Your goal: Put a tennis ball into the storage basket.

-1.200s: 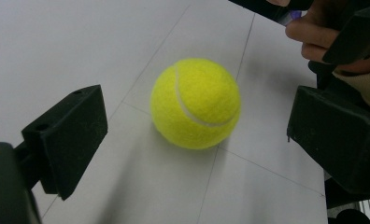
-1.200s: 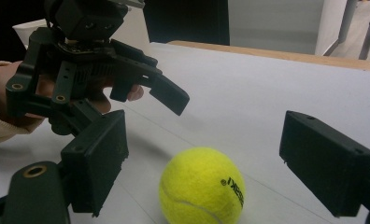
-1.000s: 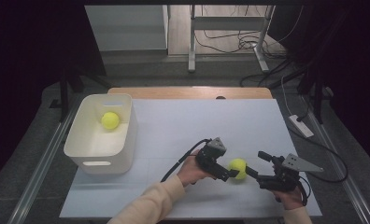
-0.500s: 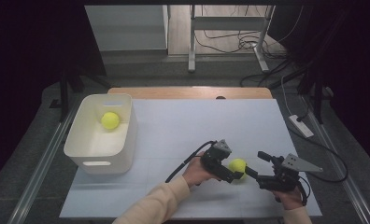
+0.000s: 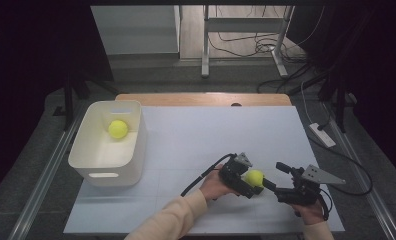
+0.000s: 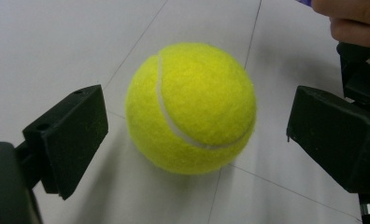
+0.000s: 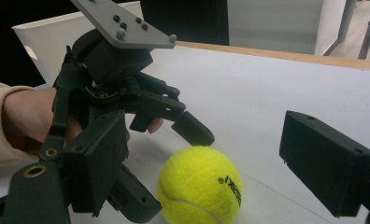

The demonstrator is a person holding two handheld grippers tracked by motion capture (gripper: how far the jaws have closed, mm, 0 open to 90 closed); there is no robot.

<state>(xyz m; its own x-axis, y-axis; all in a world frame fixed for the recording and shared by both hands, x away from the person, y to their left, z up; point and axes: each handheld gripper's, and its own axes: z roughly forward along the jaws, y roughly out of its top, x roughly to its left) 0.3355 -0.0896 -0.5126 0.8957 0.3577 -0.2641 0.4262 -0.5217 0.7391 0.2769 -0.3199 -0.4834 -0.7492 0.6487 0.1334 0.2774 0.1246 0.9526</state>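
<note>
on white table (image 5: pixel 196 135), well right of the bin (image 5: pixel 108 145), left gripper (image 5: pixel 249 186) stands spread around the tennis ball (image 5: pixel 254 177), ready to pinch it, while right gripper (image 5: pixel 272 176) waits spread just beside.

Over the last second your left gripper (image 5: pixel 252 184) has slid a little down and to the right in the high view, closing in on the ball (image 5: pixel 254 177) at lower centre-right of the frame. Its body sat left of the ball with the ball showing beside it; now its fingers (image 6: pixel 66 135) reach along both sides of the ball, open, with a gap on each side in the left gripper view. Your left forearm has followed, its sleeve (image 5: pixel 171 220) angling slightly further right along the bottom edge.
</note>
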